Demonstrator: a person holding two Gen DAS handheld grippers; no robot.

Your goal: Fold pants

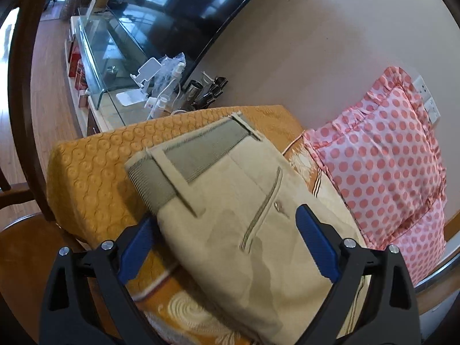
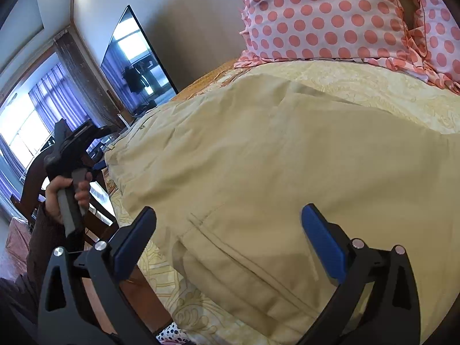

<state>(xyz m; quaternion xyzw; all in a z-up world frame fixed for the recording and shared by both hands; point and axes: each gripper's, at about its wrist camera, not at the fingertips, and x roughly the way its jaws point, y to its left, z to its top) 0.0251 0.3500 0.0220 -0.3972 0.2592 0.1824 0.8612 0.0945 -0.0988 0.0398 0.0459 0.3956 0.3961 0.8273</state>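
Hovering both claws spread apart, gripping nothing: your left gripper [image 1: 227, 241] and right gripper [image 2: 230, 234] are sitting over the khaki pants [image 1: 230, 215], already lying folded on the bedspread [image 1: 95, 169]; probably one more fold remaining.

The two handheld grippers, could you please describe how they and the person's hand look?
Both the left gripper and right gripper have black angular plastic frames with triangular cut-outs and silver round bolts. Their jaws carry blue pads with ridged inner faces. In the right wrist view, the person's bare hand wraps a grey handle under a black body; a dark brownish sleeve covers the wrist. No cables show.
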